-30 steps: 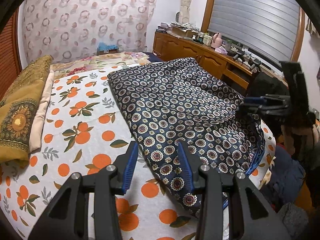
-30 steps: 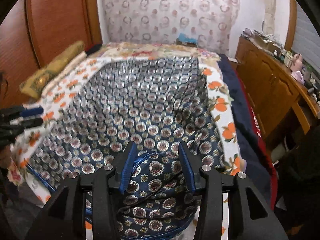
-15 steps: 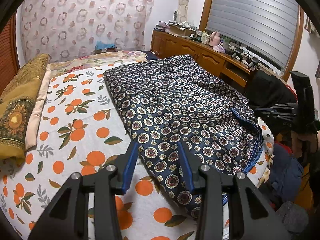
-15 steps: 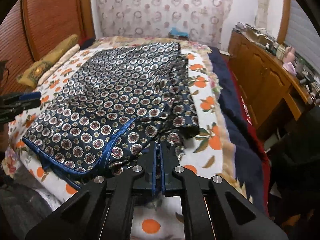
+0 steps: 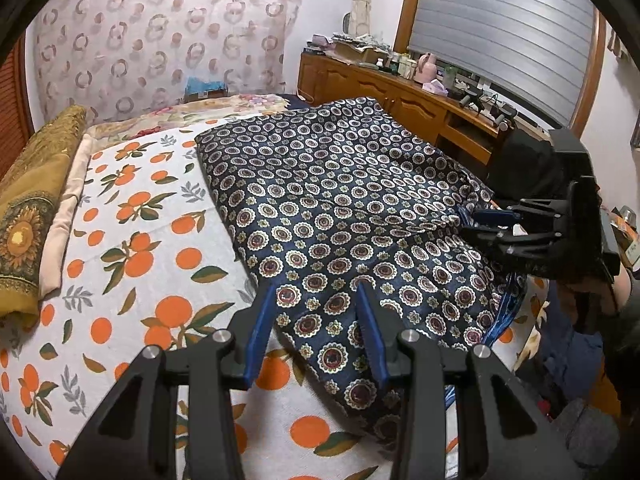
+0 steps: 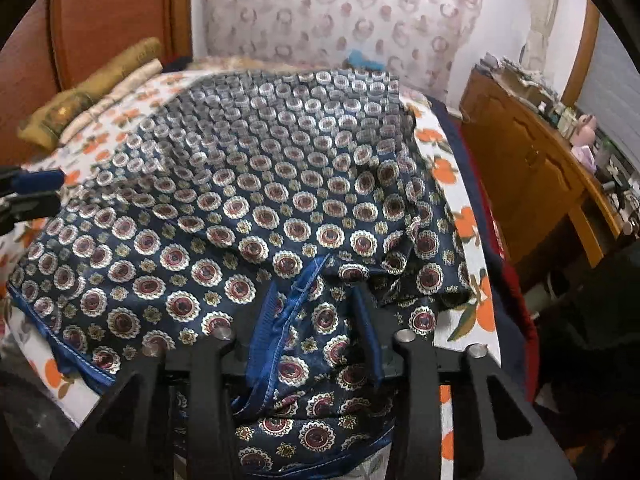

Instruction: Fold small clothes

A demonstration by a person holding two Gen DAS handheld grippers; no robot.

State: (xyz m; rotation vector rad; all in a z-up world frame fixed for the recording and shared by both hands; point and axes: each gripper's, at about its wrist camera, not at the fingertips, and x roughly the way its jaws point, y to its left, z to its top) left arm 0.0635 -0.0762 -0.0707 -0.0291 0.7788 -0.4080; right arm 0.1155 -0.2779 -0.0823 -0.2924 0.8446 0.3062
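Note:
A dark navy cloth (image 5: 340, 200) with round medallions and a blue hem lies spread on the orange-print bed sheet (image 5: 140, 240). My left gripper (image 5: 316, 320) hovers open over the cloth's near left corner, its blue pads apart and pressing nothing. In the right wrist view the cloth (image 6: 240, 220) fills the bed, and my right gripper (image 6: 316, 308) is low on its near edge. Its jaws are opening, with the bunched blue hem (image 6: 280, 320) lying between the fingers. The left wrist view shows the right gripper (image 5: 476, 226) at the cloth's right edge.
A folded golden cloth (image 5: 28, 208) lies along the bed's left side. A wooden cabinet (image 5: 380, 88) with clutter on top runs along the right wall under a shuttered window. The left gripper (image 6: 32, 192) shows at the left edge of the right wrist view.
My right gripper, shut half a second ago, now has its jaws apart and sits lower, with the hem bunched between them. The left gripper has stayed where it was, open.

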